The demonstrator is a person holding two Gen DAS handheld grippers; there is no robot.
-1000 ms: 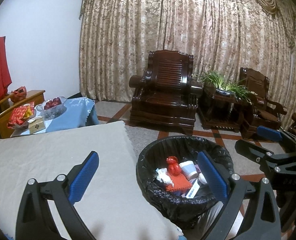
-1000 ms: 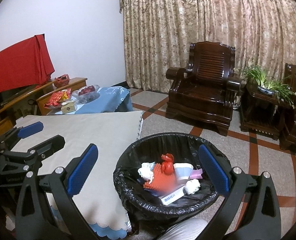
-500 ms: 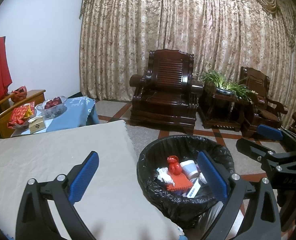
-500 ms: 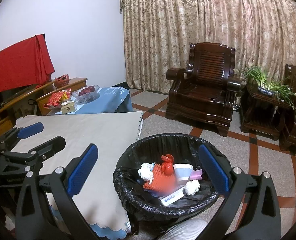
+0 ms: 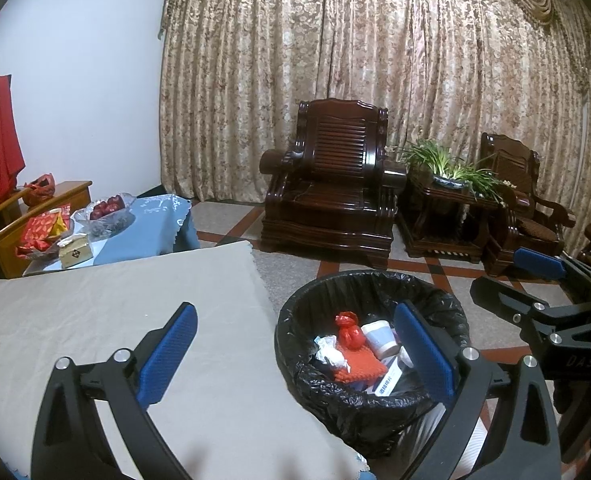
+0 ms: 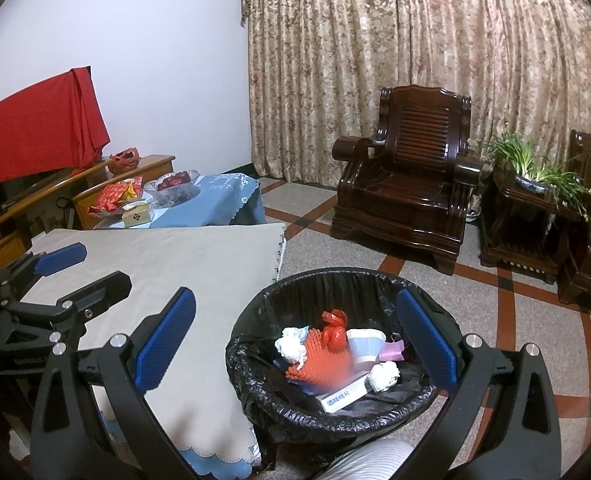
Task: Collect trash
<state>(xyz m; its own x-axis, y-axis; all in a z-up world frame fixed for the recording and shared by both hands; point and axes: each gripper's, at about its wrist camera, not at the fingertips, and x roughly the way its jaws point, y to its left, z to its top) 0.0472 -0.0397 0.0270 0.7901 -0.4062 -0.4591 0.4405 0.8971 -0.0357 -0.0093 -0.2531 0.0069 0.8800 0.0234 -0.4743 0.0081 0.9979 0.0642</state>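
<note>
Room: a sitting room with patterned curtains [image 5: 375, 80] across the back wall, a dark carved armchair [image 5: 331, 192] in front of them, a potted plant [image 5: 451, 168] on a side stand, and a tiled floor with red bands.
Table: the near table [image 5: 115, 320] wears a plain beige cloth; no loose trash shows on the part either camera takes in.
Far table: a second one under a blue cloth [image 6: 219, 200] carries a glass fruit bowl [image 6: 173, 184], a small box and red packets; whether any of it counts as trash cannot be told.
Trash bin: the black-lined bin [image 6: 255, 344] stands on the floor just beside the near table's corner, holding a red mesh piece [image 6: 319, 360], a knotted red bag [image 6: 333, 330], a paper cup [image 6: 363, 346], crumpled tissues [image 6: 381, 376] and a white box [image 6: 341, 396].
Left gripper: the left gripper [image 5: 295, 354] is spread wide with nothing between its blue pads, hanging over the table's edge, the bin lying forward and to its right.
Right gripper: the right gripper [image 6: 295, 344] is likewise fully apart and holding nothing, aimed nearly straight at the bin's mouth.
Key relation: the right gripper is the nearer to the bin; the left is the nearer to the cloth and the far table.
Judgement: the collecting looks done or close to it; any further pick probably lies away to the left, on the left gripper's side.
</note>
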